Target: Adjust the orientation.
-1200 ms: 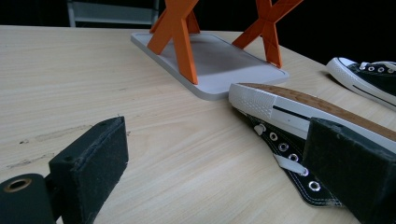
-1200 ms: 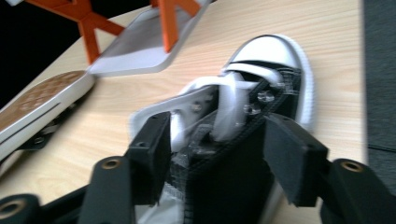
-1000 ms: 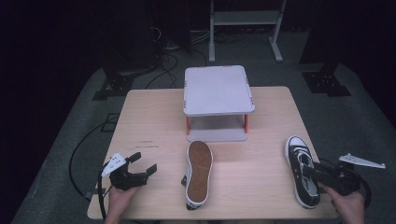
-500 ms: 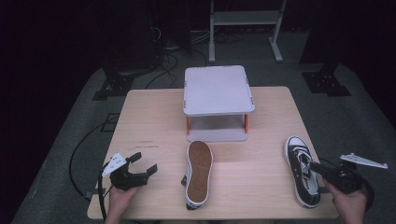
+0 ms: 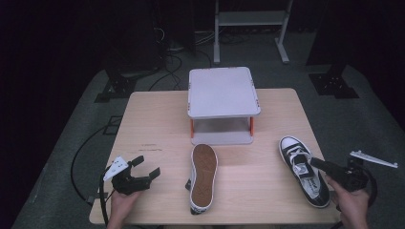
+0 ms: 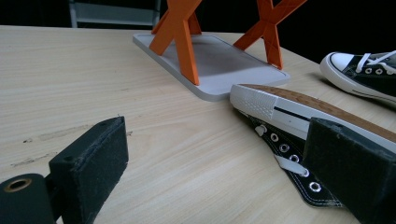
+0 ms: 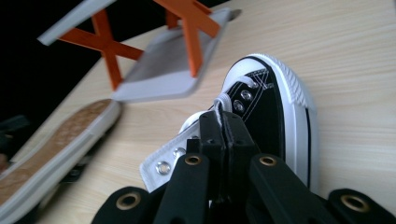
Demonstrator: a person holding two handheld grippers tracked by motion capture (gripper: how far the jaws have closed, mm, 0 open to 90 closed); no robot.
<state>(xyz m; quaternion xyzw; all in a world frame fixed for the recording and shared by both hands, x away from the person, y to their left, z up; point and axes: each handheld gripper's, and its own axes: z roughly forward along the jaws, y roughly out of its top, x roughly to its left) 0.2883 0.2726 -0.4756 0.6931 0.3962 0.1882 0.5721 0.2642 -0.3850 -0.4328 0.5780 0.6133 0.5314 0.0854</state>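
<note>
My right gripper [image 7: 223,140] hides the upright shoe [image 7: 275,112] behind its closed jaws; I cannot tell what they pinch. The overturned shoe [image 6: 299,121] is cut by the edge.

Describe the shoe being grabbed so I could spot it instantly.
Start at the grey two-level stand mid-table. Toward the table's right edge stands an upright black sneaker, its laces showing. Its neighbour lies tipped, brown sole showing; this one has the right gripper pinching its tongue.
</note>
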